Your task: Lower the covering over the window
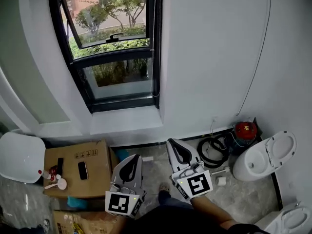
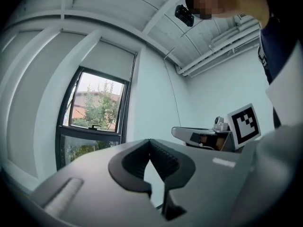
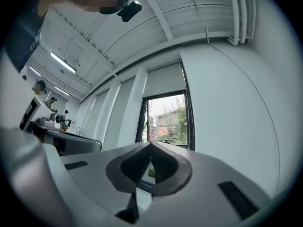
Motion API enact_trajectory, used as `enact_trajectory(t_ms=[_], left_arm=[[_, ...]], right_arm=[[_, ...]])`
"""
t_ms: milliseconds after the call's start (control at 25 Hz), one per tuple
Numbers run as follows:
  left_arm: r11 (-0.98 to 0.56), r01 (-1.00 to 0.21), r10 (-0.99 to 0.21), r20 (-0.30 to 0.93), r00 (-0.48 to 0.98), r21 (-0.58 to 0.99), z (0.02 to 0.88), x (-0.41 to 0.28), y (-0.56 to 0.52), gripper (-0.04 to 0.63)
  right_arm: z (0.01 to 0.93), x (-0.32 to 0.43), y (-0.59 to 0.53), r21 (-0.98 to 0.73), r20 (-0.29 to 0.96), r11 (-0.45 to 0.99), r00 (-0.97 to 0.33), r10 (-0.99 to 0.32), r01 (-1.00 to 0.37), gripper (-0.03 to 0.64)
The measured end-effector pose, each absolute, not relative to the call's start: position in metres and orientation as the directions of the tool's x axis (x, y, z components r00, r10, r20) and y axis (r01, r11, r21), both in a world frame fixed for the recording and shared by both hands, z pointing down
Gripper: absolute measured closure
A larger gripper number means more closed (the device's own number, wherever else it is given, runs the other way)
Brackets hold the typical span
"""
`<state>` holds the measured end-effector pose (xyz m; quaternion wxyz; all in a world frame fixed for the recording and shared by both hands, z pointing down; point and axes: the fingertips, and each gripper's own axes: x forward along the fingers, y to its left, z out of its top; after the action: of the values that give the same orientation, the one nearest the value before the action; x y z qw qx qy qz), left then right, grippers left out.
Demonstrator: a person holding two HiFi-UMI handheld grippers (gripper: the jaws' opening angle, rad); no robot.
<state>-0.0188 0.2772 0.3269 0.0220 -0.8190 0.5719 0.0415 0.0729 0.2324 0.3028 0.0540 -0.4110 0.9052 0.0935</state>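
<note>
The window (image 1: 114,57) stood in the far wall, black-framed, its upper pane tilted open, with a white sill (image 1: 126,121) below it. The blind (image 2: 108,60) sat raised at the top of the window, covering only the uppermost part of the opening and leaving the glass and the trees outside in plain sight; it showed the same way in the right gripper view (image 3: 164,82). Both grippers were held near the person, side by side and well short of the window. The left gripper (image 1: 131,159) pointed level toward the far wall, its jaws closed tip to tip with nothing between them. The right gripper (image 1: 174,143), just to its right and tipped slightly upward, also had its jaws brought together and held nothing. On the floor to the left lay a cardboard box (image 1: 95,155) with two dark phones on top. To the right were a coiled black hose (image 1: 212,152) and a white toilet (image 1: 265,157).
</note>
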Motion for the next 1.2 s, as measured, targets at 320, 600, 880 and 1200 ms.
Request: enact_trajectory(t_ms=[320,600,880,1200], left_arm=[[-0.370,-0.929,-0.923,-0.123,0.365,0.018,0.313,-0.006,0.148,0.586],[-0.361,-0.931,-0.928,-0.116,0.354,0.046,0.327,-0.011,0.084,0.586],[-0.411,-0.908,-0.911,-0.077,0.406,0.075,0.344,-0.010,0.027,0.583],[-0.497,-0.862,-0.867,-0.103,0.488,0.095,0.339,-0.025,-0.068,0.577]], right_arm=[[0.292,0.078,0.093,0.146,-0.191,0.659,-0.674,-0.713,-0.738,0.604],[0.311,0.077,0.037,0.144,-0.140,0.670,-0.685,-0.715,-0.729,0.604],[0.326,0.076,-0.007,0.146,-0.112,0.648,-0.664,-0.739,-0.747,0.604],[0.325,0.051,-0.091,0.158,-0.092,0.593,-0.610,-0.787,-0.790,0.604]])
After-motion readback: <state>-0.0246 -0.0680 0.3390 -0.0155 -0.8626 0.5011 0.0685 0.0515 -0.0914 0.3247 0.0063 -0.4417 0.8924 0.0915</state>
